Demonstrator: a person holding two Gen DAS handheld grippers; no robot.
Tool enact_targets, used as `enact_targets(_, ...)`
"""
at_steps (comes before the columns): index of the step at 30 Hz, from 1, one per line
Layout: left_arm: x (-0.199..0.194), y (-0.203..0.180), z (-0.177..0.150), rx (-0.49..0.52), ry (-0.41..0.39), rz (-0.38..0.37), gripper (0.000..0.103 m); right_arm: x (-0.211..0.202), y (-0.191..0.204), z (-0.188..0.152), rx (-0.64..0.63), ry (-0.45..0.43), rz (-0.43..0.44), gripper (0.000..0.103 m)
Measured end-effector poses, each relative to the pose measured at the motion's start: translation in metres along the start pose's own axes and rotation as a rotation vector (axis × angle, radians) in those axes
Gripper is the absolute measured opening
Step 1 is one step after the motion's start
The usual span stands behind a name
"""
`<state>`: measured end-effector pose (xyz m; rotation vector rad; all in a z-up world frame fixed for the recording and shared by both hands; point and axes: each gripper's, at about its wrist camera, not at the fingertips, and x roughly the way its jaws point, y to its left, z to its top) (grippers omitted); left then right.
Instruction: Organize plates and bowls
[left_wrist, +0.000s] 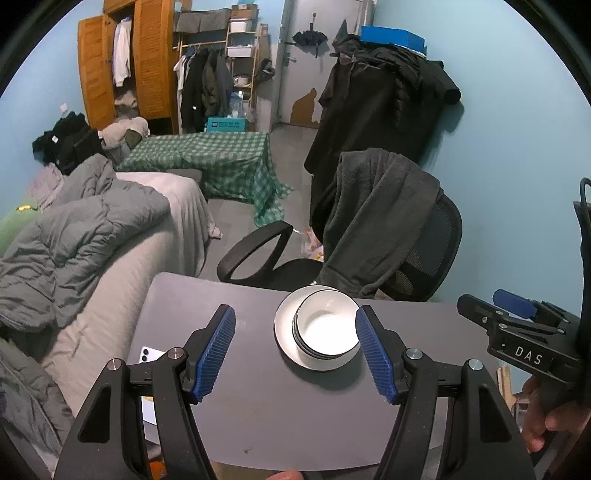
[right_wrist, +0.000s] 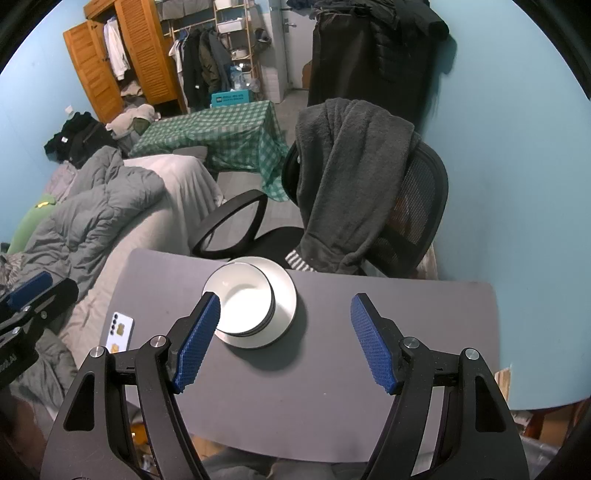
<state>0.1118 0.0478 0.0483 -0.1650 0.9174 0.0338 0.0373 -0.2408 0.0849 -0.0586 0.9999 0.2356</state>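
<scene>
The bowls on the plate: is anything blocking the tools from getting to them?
Nothing visible does. The bowls sit nested on the plate, with bare table between them and both open tools, left tool and right tool. The phone lies off to the side.

Lived-in bedroom in a home, cramped and cluttered. Bed (left_wrist: 122, 295) with rumpled grey duvet (left_wrist: 74, 236) along the left, wooden louvred wardrobe (left_wrist: 147, 62) open with clothes inside, open clothes rack (left_wrist: 203, 81) with dark coats, shelving unit (left_wrist: 242, 55) with bins, low table under a green checked cloth (left_wrist: 221, 162). Mesh office chair (right_wrist: 417, 206) draped with a grey fleece (right_wrist: 351, 166) at a small grey table (right_wrist: 332, 369), phone (right_wrist: 120, 332) lying on it. Light blue walls (left_wrist: 517, 147), white door (left_wrist: 310, 66) at the back
</scene>
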Motion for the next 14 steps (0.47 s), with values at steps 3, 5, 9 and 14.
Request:
enact_targets(3,0.0003,-0.0018,0.0005,0.005,0.007,0.003,0.069,0.0002,-0.0005,0.0002,-0.002,0.001,-0.001,0.072)
enact_targets(5,0.0008,-0.0023,0.0002,0.003,0.013,0.003,0.071,0.0,-0.0003,0.0001,0.001,-0.001,0.0,0.072)
enact_targets(9,-0.0028,-0.0025,-0.0015,0.0,0.002,0.005,0.074,0.0003,-0.0002,-0.0005,0.0,0.0,0.0,0.072)
enact_targets(14,-0.0043,-0.0039,-0.0026,0.012,-0.004,0.023,0.074,0.0005,-0.0005,-0.0006,0.002,0.002,0.002,0.072)
